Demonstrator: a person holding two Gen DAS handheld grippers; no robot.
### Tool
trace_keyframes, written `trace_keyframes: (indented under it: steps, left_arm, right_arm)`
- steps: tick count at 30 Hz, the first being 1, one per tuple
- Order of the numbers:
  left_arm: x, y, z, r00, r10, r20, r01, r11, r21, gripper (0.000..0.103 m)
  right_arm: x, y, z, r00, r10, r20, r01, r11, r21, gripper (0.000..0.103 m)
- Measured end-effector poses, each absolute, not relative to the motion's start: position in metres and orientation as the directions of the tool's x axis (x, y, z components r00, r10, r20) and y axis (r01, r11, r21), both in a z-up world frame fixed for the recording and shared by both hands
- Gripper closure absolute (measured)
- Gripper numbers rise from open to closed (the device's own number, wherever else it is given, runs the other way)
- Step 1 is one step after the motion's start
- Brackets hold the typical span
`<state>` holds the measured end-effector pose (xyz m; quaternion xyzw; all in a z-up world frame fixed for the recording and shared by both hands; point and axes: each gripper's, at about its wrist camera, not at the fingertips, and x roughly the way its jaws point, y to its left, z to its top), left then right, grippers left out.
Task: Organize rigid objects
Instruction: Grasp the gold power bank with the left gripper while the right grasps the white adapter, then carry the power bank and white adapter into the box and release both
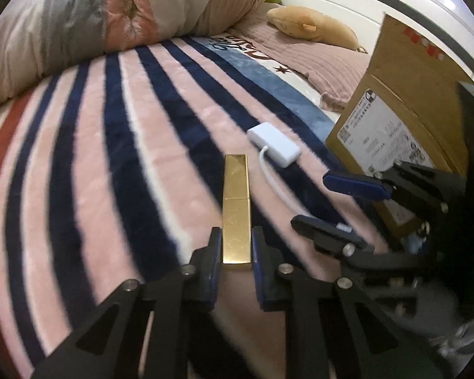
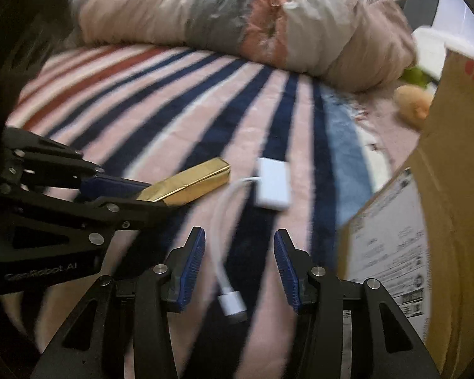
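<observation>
A gold bar-shaped box points away from me over the striped blanket. My left gripper is shut on its near end. The right wrist view shows the same gold box in the left gripper. A white adapter with a thin cable lies just right of the box. My right gripper is open above the blanket. The adapter's cable runs between its fingers, untouched, down to the white plug, with the adapter body ahead. In the left wrist view the right gripper stands to the right.
A tall cardboard box with a shipping label stands on the right, also close beside the right gripper. A rolled duvet lies along the back. A tan plush toy rests on pink bedding near a white headboard.
</observation>
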<state>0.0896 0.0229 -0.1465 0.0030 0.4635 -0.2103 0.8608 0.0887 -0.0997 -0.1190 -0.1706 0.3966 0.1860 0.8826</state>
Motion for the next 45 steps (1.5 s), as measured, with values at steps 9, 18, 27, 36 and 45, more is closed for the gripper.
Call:
trace_keyframes:
  steps: [9,18,27,36,45]
  left_arm:
    - [0.056,0.092,-0.144,0.498,-0.276,-0.822,0.244,0.954,-0.172,0.088]
    - [0.052,0.112,-0.147,0.515,-0.229,-0.826,0.175,0.971,-0.161,0.079]
    - [0.079,0.099,-0.156,0.554,-0.153,-0.818,0.08,0.988,-0.131,0.074]
    - [0.074,0.098,-0.151,0.585,-0.151,-0.797,0.099,0.988,-0.115,0.088]
    - [0.031,0.09,-0.08,0.691,-0.18,-0.7,0.137,0.984,-0.118,0.088]
  right_arm:
    - [0.092,-0.085,-0.129,0.54,0.306,-0.784,-0.542,0.839,-0.046,0.096]
    - [0.055,-0.069,-0.103,0.477,0.423,-0.77,-0.655,0.756,0.01,0.09]
    - [0.119,-0.09,-0.125,0.555,0.239,-0.797,-0.406,0.914,-0.009,0.038]
    - [0.115,-0.083,-0.121,0.611,0.249,-0.752,-0.44,0.896,-0.062,0.079]
    - [0.054,-0.076,-0.04,0.661,0.429,-0.616,-0.562,0.827,-0.027,0.079]
